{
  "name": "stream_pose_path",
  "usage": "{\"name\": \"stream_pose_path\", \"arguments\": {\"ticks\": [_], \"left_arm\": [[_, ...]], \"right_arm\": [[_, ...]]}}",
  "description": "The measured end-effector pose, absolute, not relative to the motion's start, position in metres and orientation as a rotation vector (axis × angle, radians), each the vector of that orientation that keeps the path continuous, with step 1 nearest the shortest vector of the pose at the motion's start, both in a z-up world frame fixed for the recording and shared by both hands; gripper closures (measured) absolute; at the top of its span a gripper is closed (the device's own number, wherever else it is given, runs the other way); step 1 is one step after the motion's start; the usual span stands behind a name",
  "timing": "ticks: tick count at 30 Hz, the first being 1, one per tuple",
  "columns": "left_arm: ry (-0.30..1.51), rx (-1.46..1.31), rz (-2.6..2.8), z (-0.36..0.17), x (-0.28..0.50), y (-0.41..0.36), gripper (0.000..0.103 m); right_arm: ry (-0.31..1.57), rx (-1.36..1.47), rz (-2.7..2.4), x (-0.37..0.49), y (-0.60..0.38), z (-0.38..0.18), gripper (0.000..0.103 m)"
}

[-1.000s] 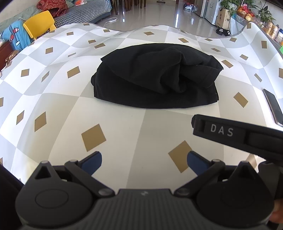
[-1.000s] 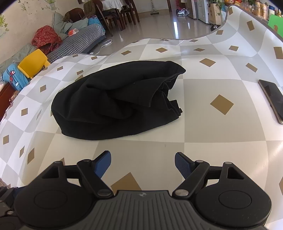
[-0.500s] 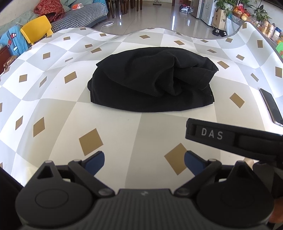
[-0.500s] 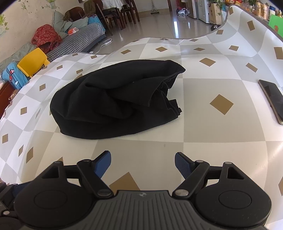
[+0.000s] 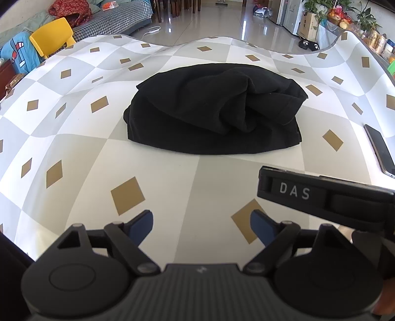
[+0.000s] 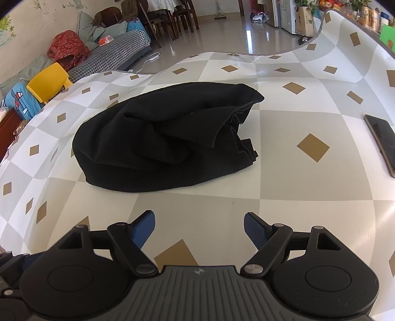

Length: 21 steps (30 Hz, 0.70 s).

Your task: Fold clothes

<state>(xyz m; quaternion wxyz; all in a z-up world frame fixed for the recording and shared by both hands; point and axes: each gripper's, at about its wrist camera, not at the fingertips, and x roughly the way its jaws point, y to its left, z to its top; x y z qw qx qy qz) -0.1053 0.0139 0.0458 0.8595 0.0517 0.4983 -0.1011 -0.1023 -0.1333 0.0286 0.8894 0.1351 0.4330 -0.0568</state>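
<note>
Looks nearly done: black garment (image 5: 212, 116) folded into a thick bundle on the checked tablecloth (image 5: 74, 138), top layers a bit bumpy, maybe needing a last smoothing. Left gripper (image 5: 201, 226) and right gripper (image 6: 199, 226) both spread wide, empty, near the bundle's front edge, not touching.

Desk (image 5: 172, 197) covered by a cloth checked grey and white with tan diamonds. A dark phone (image 6: 381, 140) lies flat near the desk's right edge. Beyond the far edge: a yellow chair (image 5: 53, 34) at left, a sofa with a houndstooth cover (image 6: 116, 55) carrying a red bundle (image 6: 66, 48), dining chairs (image 6: 170, 17) behind, glossy tiled floor (image 5: 222, 22), potted plants (image 5: 345, 12) at far right.
</note>
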Motion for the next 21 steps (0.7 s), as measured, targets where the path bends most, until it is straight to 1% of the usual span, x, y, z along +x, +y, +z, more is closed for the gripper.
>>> {"name": "stream_pose_path", "arguments": {"ticks": [21], "left_arm": [[0.963, 0.175, -0.174, 0.0551, -0.112, 0.0151, 0.017]], "right_arm": [[0.867, 0.243, -0.086, -0.1039, -0.1256, 0.035, 0.024]]}}
